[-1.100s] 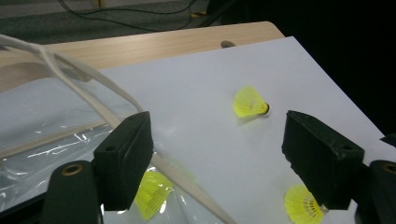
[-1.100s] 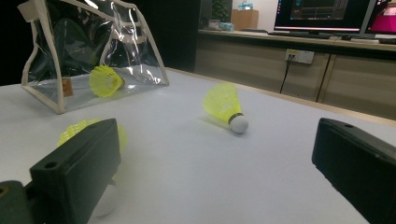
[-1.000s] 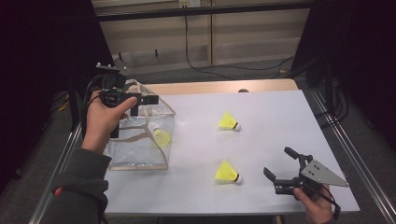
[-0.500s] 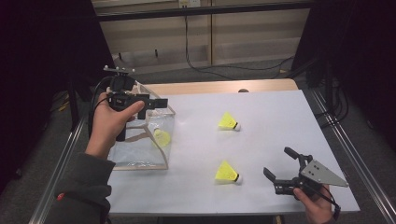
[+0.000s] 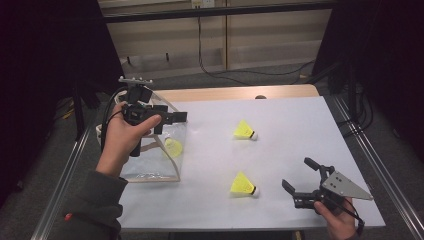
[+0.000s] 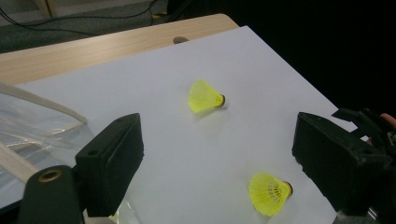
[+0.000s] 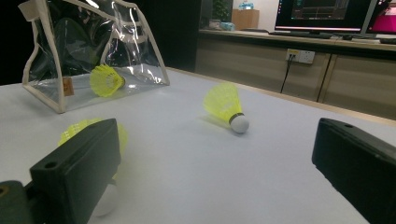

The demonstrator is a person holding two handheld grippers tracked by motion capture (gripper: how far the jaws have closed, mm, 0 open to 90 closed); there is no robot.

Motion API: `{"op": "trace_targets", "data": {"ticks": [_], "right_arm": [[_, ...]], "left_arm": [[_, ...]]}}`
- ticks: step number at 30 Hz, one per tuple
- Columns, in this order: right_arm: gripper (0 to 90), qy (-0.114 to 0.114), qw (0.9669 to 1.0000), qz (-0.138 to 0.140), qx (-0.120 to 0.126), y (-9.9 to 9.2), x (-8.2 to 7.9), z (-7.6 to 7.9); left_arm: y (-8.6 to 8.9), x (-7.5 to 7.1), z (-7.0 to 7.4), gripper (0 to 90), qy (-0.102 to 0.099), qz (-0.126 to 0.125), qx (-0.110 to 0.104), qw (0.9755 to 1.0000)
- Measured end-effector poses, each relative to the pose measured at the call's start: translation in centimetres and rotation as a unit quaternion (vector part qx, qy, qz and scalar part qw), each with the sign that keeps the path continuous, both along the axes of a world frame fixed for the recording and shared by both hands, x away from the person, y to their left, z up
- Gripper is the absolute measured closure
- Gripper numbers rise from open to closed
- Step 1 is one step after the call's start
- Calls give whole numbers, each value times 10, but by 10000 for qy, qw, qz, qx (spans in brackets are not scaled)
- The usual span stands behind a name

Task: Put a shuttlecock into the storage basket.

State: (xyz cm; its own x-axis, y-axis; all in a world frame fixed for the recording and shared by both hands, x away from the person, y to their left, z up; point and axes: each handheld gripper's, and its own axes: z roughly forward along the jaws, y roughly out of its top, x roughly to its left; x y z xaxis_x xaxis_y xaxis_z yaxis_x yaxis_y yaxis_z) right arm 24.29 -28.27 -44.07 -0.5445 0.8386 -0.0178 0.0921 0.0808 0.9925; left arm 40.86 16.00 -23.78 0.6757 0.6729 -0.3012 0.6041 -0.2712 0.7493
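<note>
My left gripper [image 5: 172, 119] hangs over the top of a clear bag [image 5: 150, 165] with cream trim and points right. Its jaws are open, have just been opening a little wider, and hold nothing. Inside the bag lies a yellow shuttlecock [image 5: 173, 146]. Two more yellow shuttlecocks lie on the white table, one farther off [image 5: 244, 131] and one nearer [image 5: 242, 185]. My right gripper [image 5: 298, 174] rests low at the front right, open, aimed at the nearer one. In the right gripper view the gripper [image 7: 217, 140] is empty, and the near shuttlecock [image 7: 77, 128] peeks from behind the left jaw.
A strip of bare wooden tabletop [image 5: 235, 93] runs along the far side beyond the white sheet [image 5: 300, 125]. Metal rails [image 5: 372, 165] edge the table left and right. Cabinets and cables stand beyond the far edge.
The left hand and its gripper have drifted rightward over the bag. The right gripper and all three shuttlecocks have stayed where they were.
</note>
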Motion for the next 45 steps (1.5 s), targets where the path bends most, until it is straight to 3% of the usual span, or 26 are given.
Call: {"op": "trace_targets", "data": {"ticks": [13,45], "right_arm": [[10,3,10000,-12,8,0,0,0],[10,-19,10000,0,-2,0,0,0]], "left_arm": [[-16,-10,-8,160,-23,-275,-10,9996],[-34,-26,-36,148,-85,-600,-28,9982]]}}
